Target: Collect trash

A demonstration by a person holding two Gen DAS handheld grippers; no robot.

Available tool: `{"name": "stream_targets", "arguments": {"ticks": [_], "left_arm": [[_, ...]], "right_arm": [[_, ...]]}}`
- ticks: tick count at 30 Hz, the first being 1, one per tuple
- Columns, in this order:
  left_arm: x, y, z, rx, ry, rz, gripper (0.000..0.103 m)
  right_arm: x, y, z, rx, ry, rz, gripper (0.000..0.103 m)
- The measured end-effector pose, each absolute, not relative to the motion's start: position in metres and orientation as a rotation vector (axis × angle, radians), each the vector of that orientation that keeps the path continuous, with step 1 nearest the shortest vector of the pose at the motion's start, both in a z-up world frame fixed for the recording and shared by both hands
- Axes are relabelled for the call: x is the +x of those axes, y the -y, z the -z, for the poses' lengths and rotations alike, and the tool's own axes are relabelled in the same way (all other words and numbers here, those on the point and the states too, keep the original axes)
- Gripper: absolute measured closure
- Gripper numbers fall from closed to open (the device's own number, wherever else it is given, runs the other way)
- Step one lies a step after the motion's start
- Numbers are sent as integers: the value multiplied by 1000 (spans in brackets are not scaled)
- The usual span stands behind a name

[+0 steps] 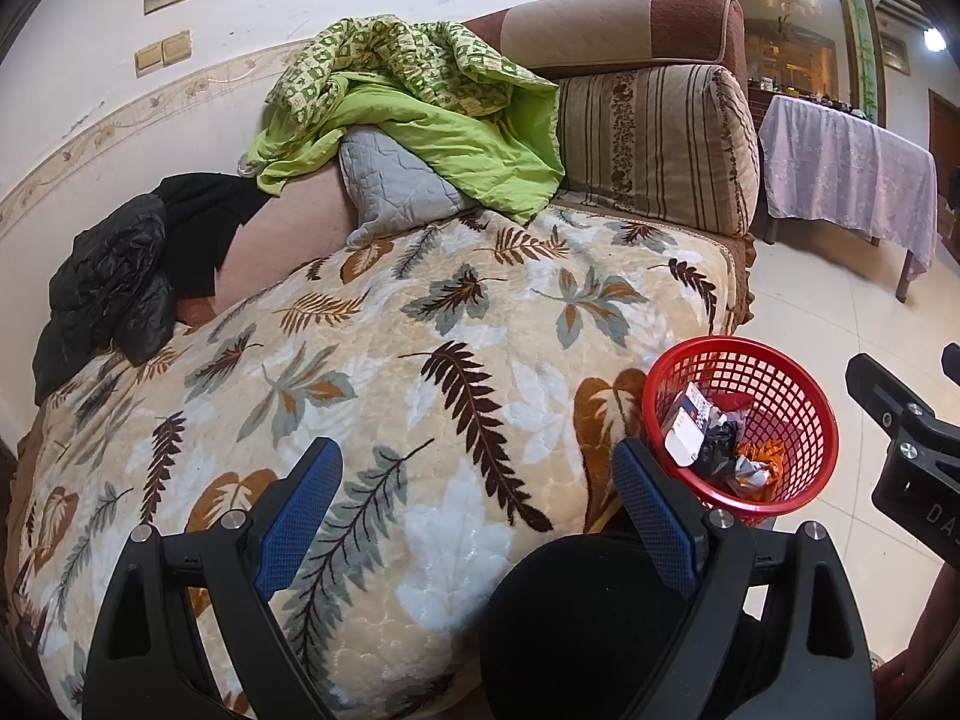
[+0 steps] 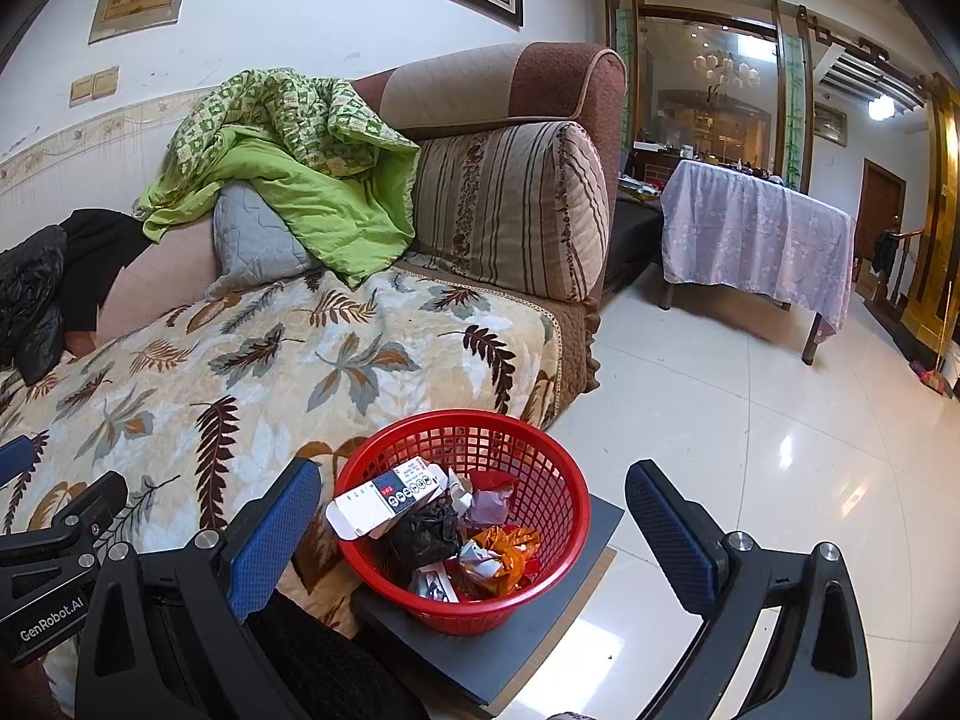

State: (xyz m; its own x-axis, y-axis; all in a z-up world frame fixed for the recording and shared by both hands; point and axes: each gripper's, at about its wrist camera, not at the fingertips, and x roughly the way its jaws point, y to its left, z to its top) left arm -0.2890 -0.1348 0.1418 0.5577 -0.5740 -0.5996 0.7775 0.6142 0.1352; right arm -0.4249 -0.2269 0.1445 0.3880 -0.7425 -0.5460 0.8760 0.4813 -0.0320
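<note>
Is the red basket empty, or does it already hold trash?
It holds trash. The red basket contains a flattened white carton, a crumpled black bag and an orange wrapper, filling its bottom.

One red basket (image 2: 462, 516) is seen, one white carton (image 2: 384, 501) and one black bag (image 2: 423, 534) inside. Two tongs (image 1: 474, 510) (image 2: 474, 534) are counted, and one sofa (image 2: 240, 360).

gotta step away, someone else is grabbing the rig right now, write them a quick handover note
Left gripper: open, empty, over the leaf-print blanket on the sofa.
Right gripper: open, empty, facing the red basket.
The basket stands on a grey board on the floor beside the sofa and holds a flattened carton, a black bag and crumpled wrappers.
Done: that trash is in.
Left: no loose trash shows on the blanket in view; check out-of-frame areas.
</note>
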Motion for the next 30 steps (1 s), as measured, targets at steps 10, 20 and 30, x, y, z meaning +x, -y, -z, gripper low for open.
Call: {"name": "stream_targets", "arguments": {"ticks": [10,20,30], "left_arm": [[-290,135,-142,414,-543,823,12],[-291,135,-142,416,-541,826,12],[-291,136,-142,414,-541,824,12]], "right_arm": [[-425,228,-144,282,-540,1045,0],[-425,230,-144,283,-542,1044,0],[-425,230,-144,284,-543,1044,0]]}}
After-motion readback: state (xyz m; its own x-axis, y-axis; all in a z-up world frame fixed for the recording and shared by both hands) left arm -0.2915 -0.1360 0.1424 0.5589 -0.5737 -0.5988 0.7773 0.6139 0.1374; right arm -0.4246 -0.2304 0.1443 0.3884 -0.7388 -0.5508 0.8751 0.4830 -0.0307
